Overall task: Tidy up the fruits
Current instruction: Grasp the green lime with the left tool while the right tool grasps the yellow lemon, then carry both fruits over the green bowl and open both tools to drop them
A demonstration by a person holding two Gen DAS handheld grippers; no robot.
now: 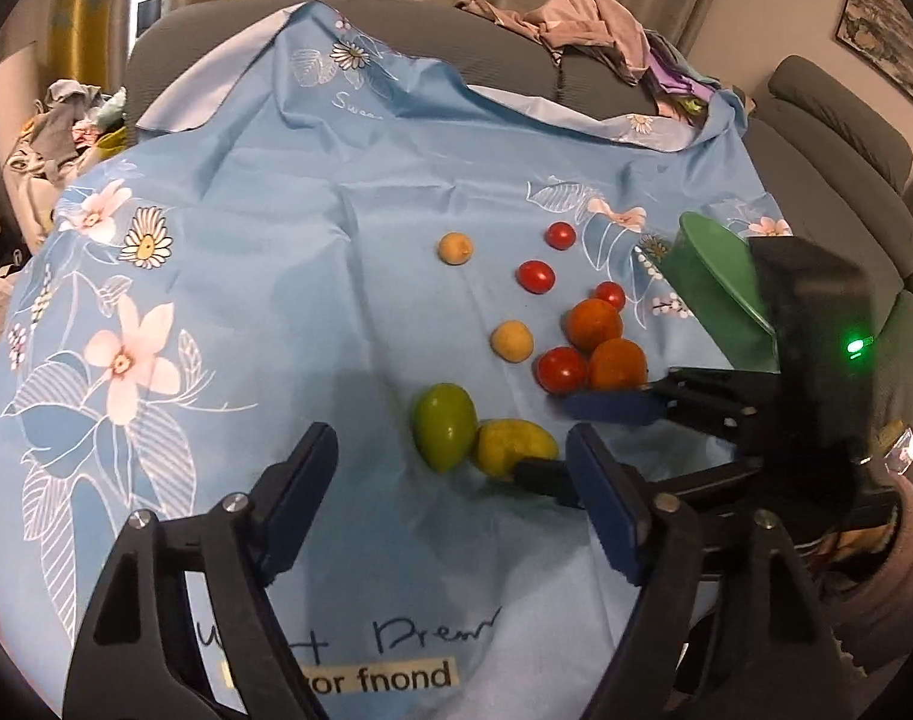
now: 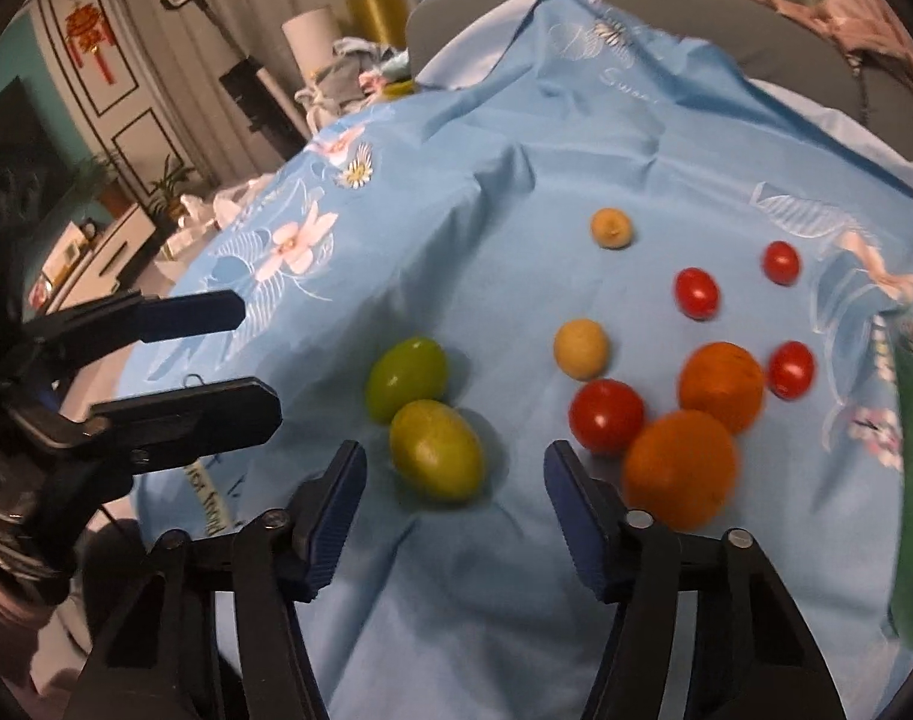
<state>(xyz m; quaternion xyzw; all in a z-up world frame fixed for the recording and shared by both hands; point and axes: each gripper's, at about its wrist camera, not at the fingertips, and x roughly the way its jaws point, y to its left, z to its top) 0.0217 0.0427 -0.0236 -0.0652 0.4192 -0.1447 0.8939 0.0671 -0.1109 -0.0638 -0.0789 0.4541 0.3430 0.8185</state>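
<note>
Fruits (image 2: pixel 435 450) loose on blue cloth (image 2: pixel 516 150) — green bowl (image 1: pixel 720 288) beside.

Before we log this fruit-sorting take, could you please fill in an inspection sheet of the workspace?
Surface: blue floral cloth, creased, spread over a grey sofa.
Job's things: two green fruits touching; two orange fruits touching; four red tomatoes; two tan fruits; a green container at the right edge.
Clutter: heaped clothes on the sofa back.
Grippers: left gripper open, empty; right gripper open, empty, pointed toward the nearer green fruit.
Cables: nothing seen.
Surroundings: curtains, a framed picture, a red knot ornament, potted plants.
</note>
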